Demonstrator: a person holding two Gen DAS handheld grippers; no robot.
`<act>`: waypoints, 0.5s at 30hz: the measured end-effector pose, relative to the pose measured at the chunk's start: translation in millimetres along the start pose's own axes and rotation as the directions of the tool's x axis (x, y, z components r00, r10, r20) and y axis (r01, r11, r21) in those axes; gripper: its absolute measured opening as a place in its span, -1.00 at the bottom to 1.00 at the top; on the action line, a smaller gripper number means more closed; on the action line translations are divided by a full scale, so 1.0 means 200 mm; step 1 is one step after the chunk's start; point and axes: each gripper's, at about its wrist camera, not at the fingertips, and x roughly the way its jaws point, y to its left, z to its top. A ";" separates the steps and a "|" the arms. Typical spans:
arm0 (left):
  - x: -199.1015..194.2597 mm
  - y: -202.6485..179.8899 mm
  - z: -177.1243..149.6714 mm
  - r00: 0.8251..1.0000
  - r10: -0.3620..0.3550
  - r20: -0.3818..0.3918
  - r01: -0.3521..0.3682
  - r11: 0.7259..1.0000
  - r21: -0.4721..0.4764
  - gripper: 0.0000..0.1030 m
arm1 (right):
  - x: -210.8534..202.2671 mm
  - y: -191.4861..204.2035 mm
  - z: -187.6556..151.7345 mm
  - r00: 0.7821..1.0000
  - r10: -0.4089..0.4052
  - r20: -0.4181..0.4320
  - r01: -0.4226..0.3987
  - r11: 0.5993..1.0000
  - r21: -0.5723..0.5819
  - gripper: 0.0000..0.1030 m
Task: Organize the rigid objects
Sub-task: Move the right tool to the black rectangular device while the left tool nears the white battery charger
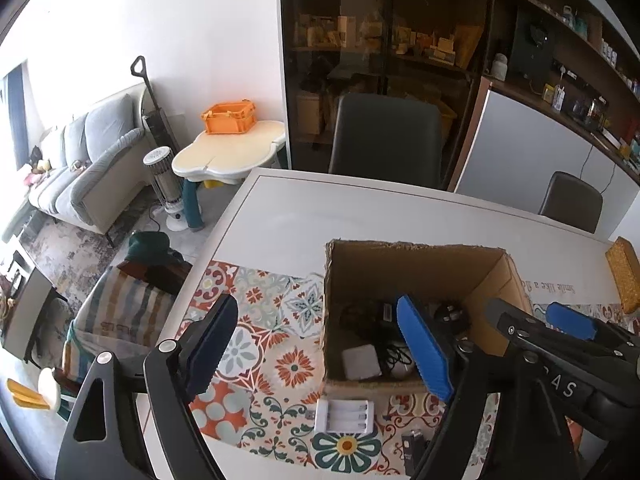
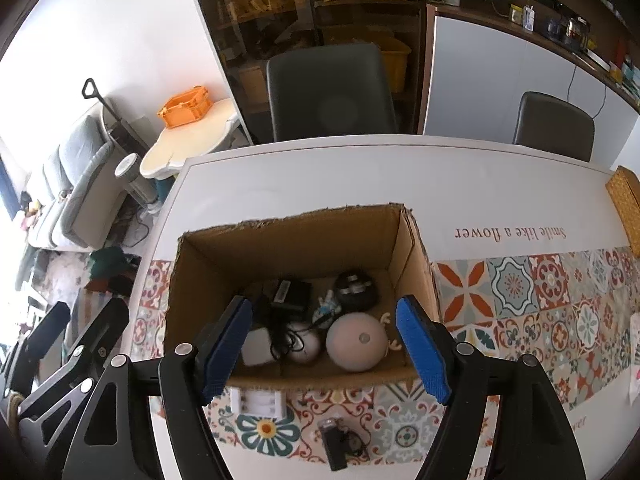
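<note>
While both pairs of blue ribbed fingers stand wide with nothing between them, the left gripper [image 1: 316,354] and right gripper [image 2: 326,350] hover at the near rim of the cardboard box [image 2: 280,236]. Still out on the patterned table [image 2: 520,292] lie a white slotted battery charger [image 1: 345,416] and a small black device [image 2: 334,444]. Sorting looks mostly done: inside the box sit a smooth pink sphere [image 2: 356,342], a white adapter [image 1: 361,362] and dark tangled cables
</note>
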 end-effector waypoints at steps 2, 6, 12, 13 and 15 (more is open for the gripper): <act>-0.02 0.01 -0.02 1.000 -0.009 -0.006 0.009 1.000 -0.008 0.62 | -0.02 0.00 -0.03 1.000 0.000 0.001 0.000 1.000 0.002 0.46; -0.06 0.03 -0.09 1.000 -0.016 -0.025 0.016 1.000 -0.021 0.63 | -0.07 -0.01 -0.10 1.000 0.011 0.004 -0.011 1.000 0.009 0.49; -0.10 0.05 -0.20 0.999 -0.018 -0.040 0.017 1.000 -0.024 0.63 | -0.11 -0.01 -0.21 1.000 0.010 0.006 -0.010 1.000 0.014 0.50; -0.10 0.05 -0.22 0.999 -0.019 -0.045 0.018 1.000 -0.026 0.63 | -0.12 -0.01 -0.23 1.000 0.009 0.005 -0.009 1.000 0.014 0.50; -0.10 0.05 -0.25 0.998 -0.017 -0.058 0.015 0.999 -0.031 0.63 | -0.12 -0.01 -0.27 1.000 0.008 0.001 -0.008 1.000 0.011 0.50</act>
